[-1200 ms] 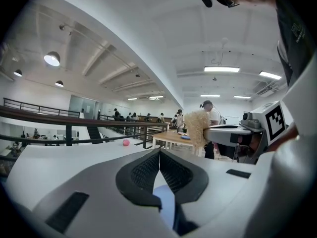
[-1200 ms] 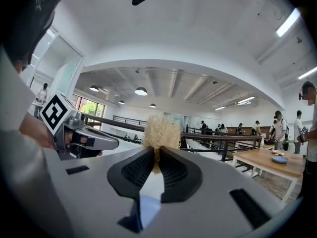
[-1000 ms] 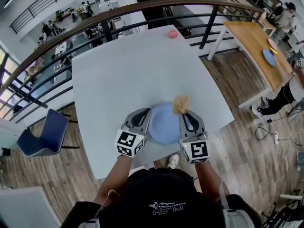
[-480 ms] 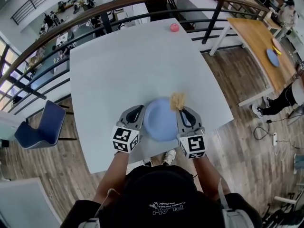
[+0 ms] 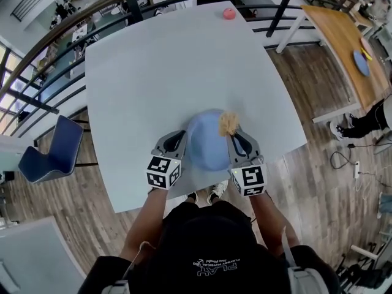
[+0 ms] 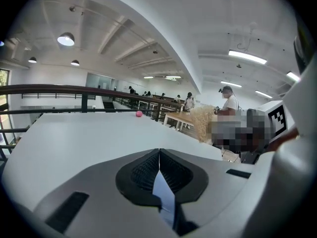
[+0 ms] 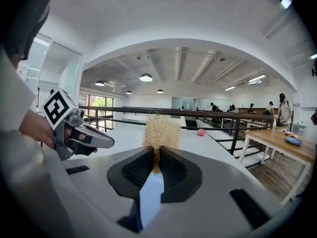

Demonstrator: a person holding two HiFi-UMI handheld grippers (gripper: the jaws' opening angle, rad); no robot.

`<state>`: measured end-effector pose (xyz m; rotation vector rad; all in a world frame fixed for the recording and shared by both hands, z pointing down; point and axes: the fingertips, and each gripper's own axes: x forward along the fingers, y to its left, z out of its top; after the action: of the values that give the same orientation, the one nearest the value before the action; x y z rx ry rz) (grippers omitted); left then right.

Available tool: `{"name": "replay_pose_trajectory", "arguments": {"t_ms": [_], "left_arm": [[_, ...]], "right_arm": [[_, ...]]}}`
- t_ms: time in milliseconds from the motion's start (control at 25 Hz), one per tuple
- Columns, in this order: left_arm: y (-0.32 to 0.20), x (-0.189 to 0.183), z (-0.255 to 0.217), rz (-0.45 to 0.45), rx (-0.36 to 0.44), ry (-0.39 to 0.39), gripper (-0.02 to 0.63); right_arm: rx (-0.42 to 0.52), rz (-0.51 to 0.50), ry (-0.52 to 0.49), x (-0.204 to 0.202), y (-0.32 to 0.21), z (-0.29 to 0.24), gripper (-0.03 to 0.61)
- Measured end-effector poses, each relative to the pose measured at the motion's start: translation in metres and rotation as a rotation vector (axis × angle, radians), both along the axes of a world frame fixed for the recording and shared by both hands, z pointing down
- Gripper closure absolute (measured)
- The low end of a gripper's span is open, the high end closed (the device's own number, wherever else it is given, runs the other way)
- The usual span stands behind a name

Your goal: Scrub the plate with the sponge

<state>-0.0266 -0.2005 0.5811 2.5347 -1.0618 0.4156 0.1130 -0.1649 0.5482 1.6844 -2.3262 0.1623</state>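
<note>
Right gripper [image 7: 154, 155] pinches the fuzzy tan sponge [image 7: 161, 132] tight. The sponge is at the far right edge of the blue plate [image 5: 205, 144] on the white table [image 5: 153, 72]. Left gripper [image 6: 159, 167] is squeezed closed beside the plate's left edge.

White square counter [image 5: 153, 72] on wood-plank floor [image 5: 306, 182] w/ dark metal railing [image 7: 198, 113] curving from 9 round to 1 o'clock, blue chair [image 5: 52, 155] at 8, wooden table [image 5: 337, 35] at 2, lower level w/ more tables beyond rail at 11, round ceiling lamps [image 6: 66, 39] lit overhead.
</note>
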Motion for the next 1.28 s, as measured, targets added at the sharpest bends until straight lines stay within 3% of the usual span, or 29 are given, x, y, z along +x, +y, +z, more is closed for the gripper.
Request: {"name": "replay_pose_trajectory", "arguments": {"t_ms": [280, 440, 520, 640, 1040, 1280], "left_arm": [[0.010, 0.001, 0.043, 0.004, -0.133, -0.039, 0.601], [0.013, -0.011, 0.065, -0.037, -0.241, -0.033, 0.593], [0.015, -0.013, 0.077, -0.062, -0.304, -0.023, 0.513], [0.013, -0.015, 0.093, -0.102, -0.382, -0.020, 0.477], [0.018, -0.010, 0.129, -0.081, -0.584, -0.067, 0.462], [0.026, -0.005, 0.144, -0.088, -0.675, -0.028, 0.463]], "right_arm": [[-0.059, -0.008, -0.006, 0.000, -0.001, 0.027, 0.534], [-0.072, -0.012, -0.010, -0.007, -0.001, 0.032, 0.534], [-0.077, -0.015, -0.011, -0.007, 0.000, 0.036, 0.534], [-0.083, -0.015, -0.020, -0.004, -0.002, 0.039, 0.534], [-0.101, -0.035, -0.036, -0.011, -0.008, 0.046, 0.534], [-0.102, -0.052, -0.039, -0.015, -0.010, 0.047, 0.534]]}}
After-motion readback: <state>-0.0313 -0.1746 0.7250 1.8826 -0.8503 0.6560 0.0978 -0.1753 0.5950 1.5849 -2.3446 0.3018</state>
